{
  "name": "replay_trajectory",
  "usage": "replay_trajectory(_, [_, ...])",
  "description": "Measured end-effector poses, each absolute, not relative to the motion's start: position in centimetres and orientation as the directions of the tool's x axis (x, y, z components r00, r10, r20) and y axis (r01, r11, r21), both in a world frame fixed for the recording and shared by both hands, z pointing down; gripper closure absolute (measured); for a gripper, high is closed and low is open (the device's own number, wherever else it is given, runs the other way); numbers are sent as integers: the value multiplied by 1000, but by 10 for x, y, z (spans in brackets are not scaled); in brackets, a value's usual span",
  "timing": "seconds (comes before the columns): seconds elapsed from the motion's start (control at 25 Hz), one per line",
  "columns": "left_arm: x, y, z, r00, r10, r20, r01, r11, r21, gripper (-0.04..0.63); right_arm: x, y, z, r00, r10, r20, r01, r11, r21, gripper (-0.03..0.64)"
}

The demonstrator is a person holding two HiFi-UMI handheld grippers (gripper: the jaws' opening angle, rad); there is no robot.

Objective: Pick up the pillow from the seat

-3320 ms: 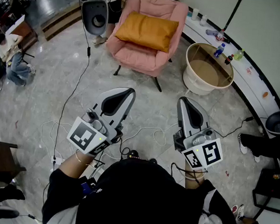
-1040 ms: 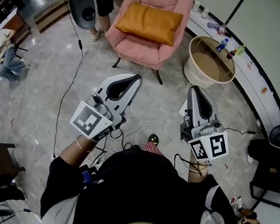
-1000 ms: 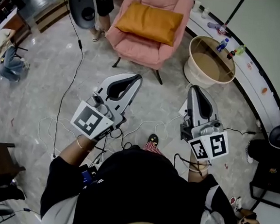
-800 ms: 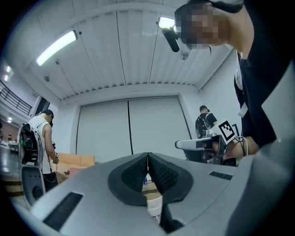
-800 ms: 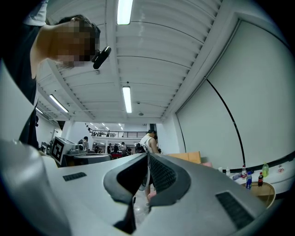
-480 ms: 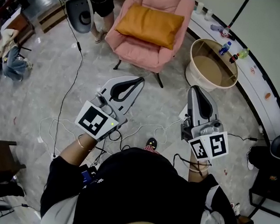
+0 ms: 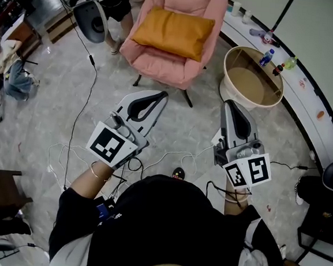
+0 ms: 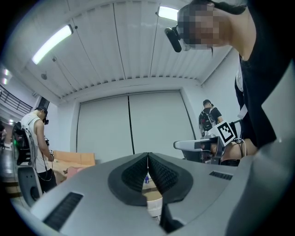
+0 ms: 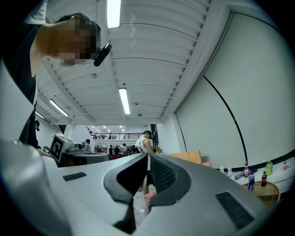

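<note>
An orange pillow (image 7: pixel 173 32) lies on the seat of a pink armchair (image 7: pixel 160 68) at the top of the head view. My left gripper (image 7: pixel 163 94) is held over the floor well short of the chair, its jaws shut and empty. My right gripper (image 7: pixel 228 103) hangs to the right of it, level with it, jaws also shut with nothing between them. In the left gripper view the left gripper's tips (image 8: pixel 148 154) meet, and the right gripper (image 8: pixel 177 145) shows at the right. In the right gripper view the right gripper's tips (image 9: pixel 147 154) meet too; a strip of pink chair (image 9: pixel 149 198) peeks below.
A round beige tub table (image 7: pixel 252 79) stands right of the chair, with bottles (image 7: pixel 266 57) on the white ledge behind. A person stands by a grey fan (image 7: pixel 89 20) at upper left. Cables (image 7: pixel 90 88) run across the marble floor. Black equipment (image 7: pixel 322 227) sits at the right edge.
Both grippers have moved forward with me toward the armchair, staying shut. The chair and pillow sit slightly further left in the head view.
</note>
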State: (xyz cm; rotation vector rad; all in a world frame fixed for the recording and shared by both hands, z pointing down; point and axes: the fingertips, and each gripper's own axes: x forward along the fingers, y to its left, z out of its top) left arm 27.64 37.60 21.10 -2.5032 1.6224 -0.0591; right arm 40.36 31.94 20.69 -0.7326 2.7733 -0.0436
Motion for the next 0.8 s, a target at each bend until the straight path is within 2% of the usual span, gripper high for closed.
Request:
replay_trajectory(0.48, [296, 351, 213, 379, -925, -28, -914, -369, -170, 584, 420, 287, 214, -851, -459, -255, -449, 888, -101, 594])
replay_trajectory(0.8, [284, 343, 209, 363, -931, -45, -923, -353, -154, 584, 408, 277, 218, -859, -447, -247, -433, 894, -114, 594])
